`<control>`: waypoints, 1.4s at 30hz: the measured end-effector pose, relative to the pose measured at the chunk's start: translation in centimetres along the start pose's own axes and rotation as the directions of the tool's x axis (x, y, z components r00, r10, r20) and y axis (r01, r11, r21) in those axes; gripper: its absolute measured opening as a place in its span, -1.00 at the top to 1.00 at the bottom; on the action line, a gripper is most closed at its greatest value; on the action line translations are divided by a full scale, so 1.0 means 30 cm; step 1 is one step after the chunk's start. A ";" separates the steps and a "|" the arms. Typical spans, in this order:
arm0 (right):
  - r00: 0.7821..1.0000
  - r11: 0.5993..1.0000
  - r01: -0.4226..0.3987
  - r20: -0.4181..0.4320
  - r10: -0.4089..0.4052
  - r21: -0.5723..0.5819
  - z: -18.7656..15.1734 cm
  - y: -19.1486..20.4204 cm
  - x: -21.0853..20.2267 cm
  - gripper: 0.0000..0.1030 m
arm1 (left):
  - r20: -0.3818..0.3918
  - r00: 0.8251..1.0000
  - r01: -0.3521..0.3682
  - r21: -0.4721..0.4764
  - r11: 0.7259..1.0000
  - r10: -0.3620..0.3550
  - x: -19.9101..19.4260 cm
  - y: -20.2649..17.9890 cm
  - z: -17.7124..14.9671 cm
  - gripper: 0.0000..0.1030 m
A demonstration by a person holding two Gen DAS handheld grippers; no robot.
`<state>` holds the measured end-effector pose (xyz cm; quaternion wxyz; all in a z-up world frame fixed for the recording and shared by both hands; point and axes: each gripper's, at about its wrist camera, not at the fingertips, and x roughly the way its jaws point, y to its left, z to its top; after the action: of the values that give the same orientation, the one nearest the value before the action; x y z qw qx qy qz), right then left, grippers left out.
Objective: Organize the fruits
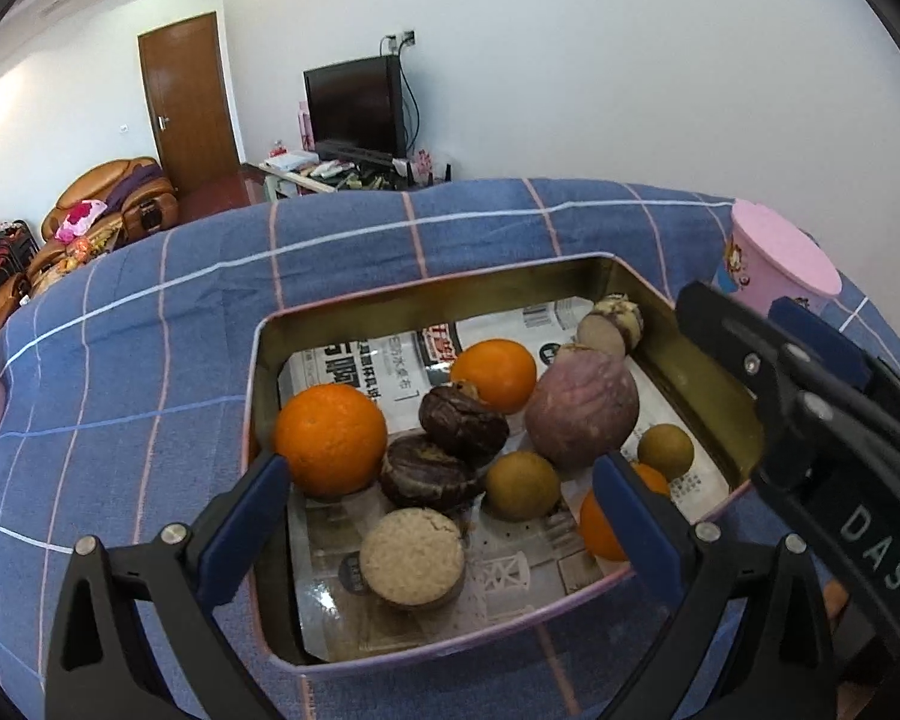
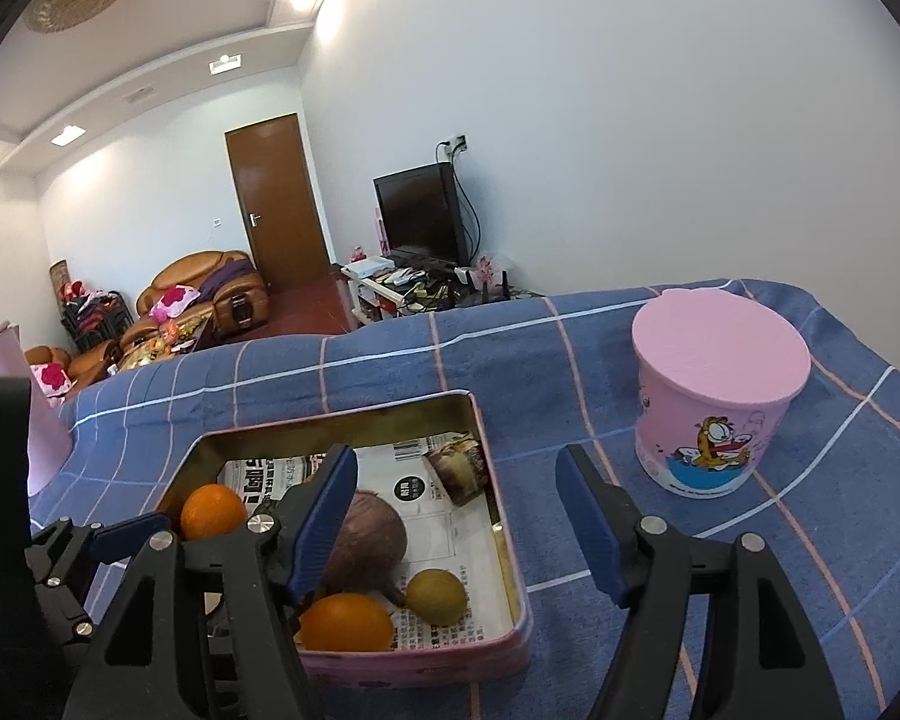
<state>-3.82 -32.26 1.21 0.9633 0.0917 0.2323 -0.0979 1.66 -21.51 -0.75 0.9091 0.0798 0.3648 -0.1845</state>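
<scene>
A pink tin (image 1: 258,372) lined with newspaper holds several fruits: an orange (image 1: 330,438), a second orange (image 1: 495,375), a big purple fruit (image 1: 582,408), two dark brown fruits (image 1: 462,426), small green-brown ones (image 1: 522,486) and a tan-faced one (image 1: 411,558). My left gripper (image 1: 441,474) hangs wide open over the tin's near half, with nothing held. My right gripper (image 2: 456,462) is open too, astride the tin's right wall (image 2: 498,516), gripping nothing. A third orange (image 2: 345,621) and the purple fruit (image 2: 372,540) lie by its left finger.
A lidded pink cartoon cup (image 2: 720,396) stands to the right of the tin on the blue checked cloth (image 1: 150,360). The cloth drops off at the far edge. A pink object (image 2: 6,354) sits at the far left. Beyond are a TV, sofa and door.
</scene>
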 end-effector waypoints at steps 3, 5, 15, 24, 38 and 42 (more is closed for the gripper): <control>1.000 1.000 0.007 -0.005 -0.007 -0.009 -0.004 0.005 -0.004 -0.37 | 0.030 0.999 -0.014 0.006 1.000 0.014 -0.021 -0.003 -0.013 -1.00; 1.000 1.000 0.011 -0.022 -0.011 -0.009 -0.009 0.006 -0.002 -0.38 | 0.050 0.999 -0.018 0.009 1.000 0.017 -0.038 -0.002 -0.022 -1.00; 0.999 1.000 0.016 -0.052 -0.016 0.008 -0.031 0.004 -0.016 -0.38 | 0.054 0.997 -0.042 -0.132 0.990 0.049 -0.066 0.114 -0.059 -1.00; 0.996 0.998 0.058 0.068 -0.056 -0.034 -0.053 0.036 -0.119 -0.38 | 0.093 0.992 -0.070 -0.177 0.982 0.088 -0.109 0.145 -0.095 -1.00; 0.952 0.988 0.139 0.283 -0.116 -0.064 -0.101 0.078 -0.313 -0.38 | 0.326 0.931 -0.099 -0.214 0.972 0.166 -0.318 0.164 -0.186 -1.00; 0.930 0.988 0.148 0.345 -0.127 -0.035 -0.114 0.068 -0.367 -0.38 | 0.358 0.916 -0.115 -0.194 0.974 0.179 -0.340 0.145 -0.194 -1.00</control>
<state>-14.42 -27.92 3.61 0.9821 0.0277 0.0703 -0.1723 -7.11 -13.05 2.17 0.9766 -0.0068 0.1926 -0.0955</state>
